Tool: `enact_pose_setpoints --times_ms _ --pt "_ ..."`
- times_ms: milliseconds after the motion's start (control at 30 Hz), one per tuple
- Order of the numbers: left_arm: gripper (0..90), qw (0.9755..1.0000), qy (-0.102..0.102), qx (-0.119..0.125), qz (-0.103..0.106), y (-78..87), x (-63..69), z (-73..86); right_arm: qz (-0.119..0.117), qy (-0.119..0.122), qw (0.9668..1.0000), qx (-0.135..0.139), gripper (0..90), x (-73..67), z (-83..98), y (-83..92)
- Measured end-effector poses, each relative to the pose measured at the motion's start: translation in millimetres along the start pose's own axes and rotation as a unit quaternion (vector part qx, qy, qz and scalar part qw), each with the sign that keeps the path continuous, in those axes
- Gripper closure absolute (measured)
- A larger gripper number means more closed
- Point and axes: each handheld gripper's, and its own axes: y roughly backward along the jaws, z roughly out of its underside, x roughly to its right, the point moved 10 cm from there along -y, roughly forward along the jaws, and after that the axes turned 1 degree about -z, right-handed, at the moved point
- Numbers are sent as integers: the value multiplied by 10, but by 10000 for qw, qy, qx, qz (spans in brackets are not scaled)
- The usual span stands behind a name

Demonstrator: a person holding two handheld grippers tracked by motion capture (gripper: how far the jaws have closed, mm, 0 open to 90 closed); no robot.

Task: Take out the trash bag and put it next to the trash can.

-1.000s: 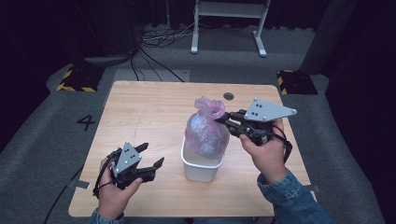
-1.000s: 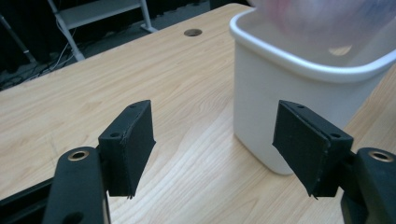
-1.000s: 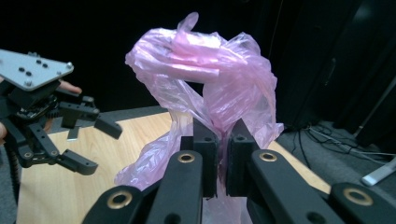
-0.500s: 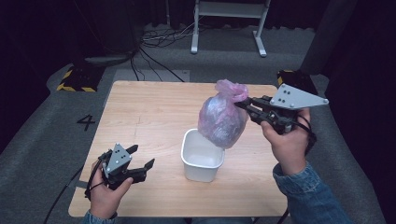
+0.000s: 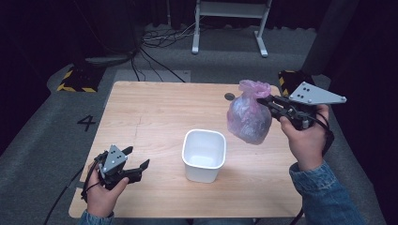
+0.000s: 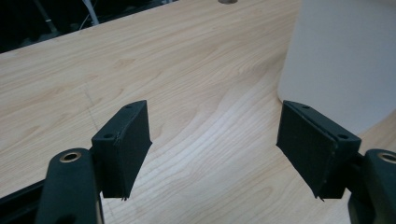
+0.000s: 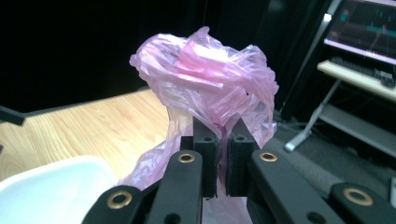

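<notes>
Pink translucent plastic bag (image 5: 248, 117), crinkled and knotted, hangs above the worktop (image 5: 159, 112), pinched at its neck by right tongs (image 5: 271, 104); left tongs (image 5: 136, 161) gape empty beside a white tub (image 5: 203, 154).

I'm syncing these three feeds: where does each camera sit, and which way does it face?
High view: above the person's side, facing forward and down on the wooden table; both forearms, left gripper, right gripper.
Left gripper view: rides the left gripper, facing across the tabletop; jaws apart.
Right gripper view: rides the right gripper, jaws clamping the pink plastic bag.
Shared: all show the white tub.
</notes>
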Motion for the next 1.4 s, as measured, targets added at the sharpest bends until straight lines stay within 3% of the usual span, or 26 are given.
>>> enact_pose_setpoints --times_ms 100,333,633,1033,1400 --pt "246 9999 -28 -86 -85 -10 -40 41 47 -113 9998 -155 862 80 166 -29" --pt "237 9998 37 -182 -18 -72 -51 128 92 -344 9984 -443 861 189 507 -126" --pt "231 9993 92 -351 -39 -138 -76 224 12 -601 9952 -775 862 199 913 -295" --pt "230 9985 229 -497 13 -192 -87 323 -173 -731 9914 -1068 861 120 1249 -528" --pt "232 9980 215 -573 142 -237 -47 353 -287 -790 9886 -1250 840 40 1447 -704"
